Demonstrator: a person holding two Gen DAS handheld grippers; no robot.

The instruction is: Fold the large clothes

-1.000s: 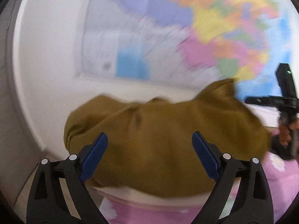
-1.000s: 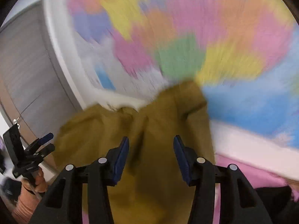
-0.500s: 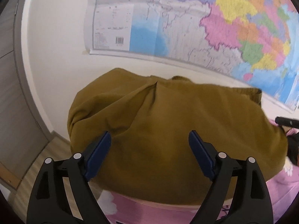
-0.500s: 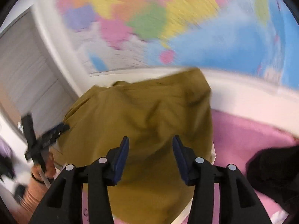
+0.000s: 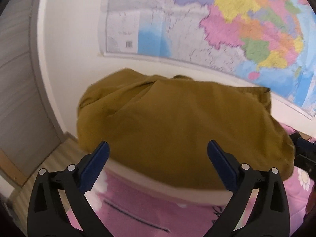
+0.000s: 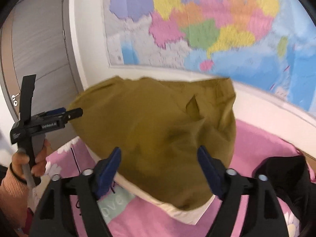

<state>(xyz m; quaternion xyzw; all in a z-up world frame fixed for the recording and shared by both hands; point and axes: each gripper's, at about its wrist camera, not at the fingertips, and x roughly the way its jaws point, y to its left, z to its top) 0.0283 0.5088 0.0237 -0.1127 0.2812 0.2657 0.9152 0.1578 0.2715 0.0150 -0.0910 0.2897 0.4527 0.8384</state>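
A mustard-brown garment point(image 5: 177, 126) lies spread over a cream pillow point(image 5: 150, 179) on the pink bedspread, against the wall under the map. My left gripper point(image 5: 158, 148) hovers at its near edge. Its jaws are opening wide and the pads touch no cloth. My right gripper point(image 6: 159, 154) is over the garment point(image 6: 158, 126) from the other side. Its jaws are also opening, with cloth lying below them but not pinched. In the right wrist view the left gripper point(image 6: 71, 112) points at the garment's left edge, held by a hand point(image 6: 33, 162).
A colourful wall map point(image 5: 217, 29) hangs above the bed. A grey door point(image 6: 39, 45) stands at the left. A black garment point(image 6: 286, 169) lies on the pink flowered bedspread point(image 6: 256, 144) to the right. Wooden floor point(image 5: 59, 154) shows beside the bed.
The garment has dropped from a bunched heap and settled flatter on the pillow. My right jaws have spread much wider. Both grippers have shifted, and more of the bedspread shows.
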